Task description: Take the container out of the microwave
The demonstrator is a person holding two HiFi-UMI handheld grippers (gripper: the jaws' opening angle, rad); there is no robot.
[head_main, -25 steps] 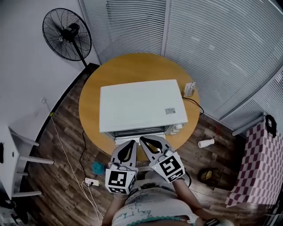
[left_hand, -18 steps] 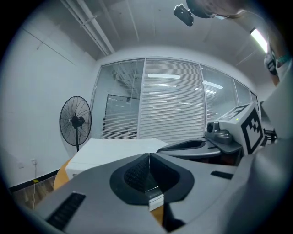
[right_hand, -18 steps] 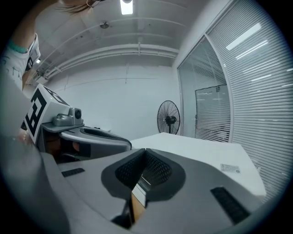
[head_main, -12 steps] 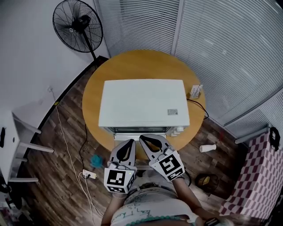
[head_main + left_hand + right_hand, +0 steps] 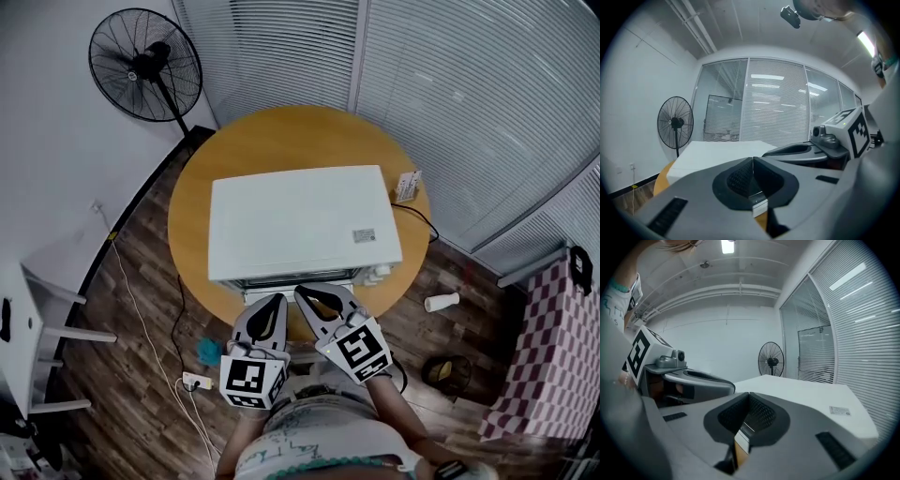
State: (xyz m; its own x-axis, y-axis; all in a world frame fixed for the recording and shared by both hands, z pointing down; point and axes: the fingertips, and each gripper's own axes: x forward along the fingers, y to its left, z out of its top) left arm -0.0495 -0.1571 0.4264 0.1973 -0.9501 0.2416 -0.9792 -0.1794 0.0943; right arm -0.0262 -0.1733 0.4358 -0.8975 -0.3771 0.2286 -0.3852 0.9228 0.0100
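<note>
Change over the last second: essentially none among the things. Left gripper (image 5: 274, 305) and right gripper (image 5: 309, 298) sit side by side at the near edge of the round wooden bench (image 5: 281, 141). Their tips point at the front of the white box-shaped microwave (image 5: 300, 220), as they did a second ago. Only the head view has swung a little.

Both grippers are closed and empty: in each gripper view the jaws meet with nothing between them.

The microwave stands with its front close to the bench's near edge, facing the person. Its door looks shut, though from above the front is seen nearly edge-on. The container shows in no view; judged to be inside the microwave, behind the door.

Reading: task not yet begun, and no contact with the door can be made out. Next step, as I judge it, is opening the door with one gripper. Where the handle sits cannot be made out.
</note>
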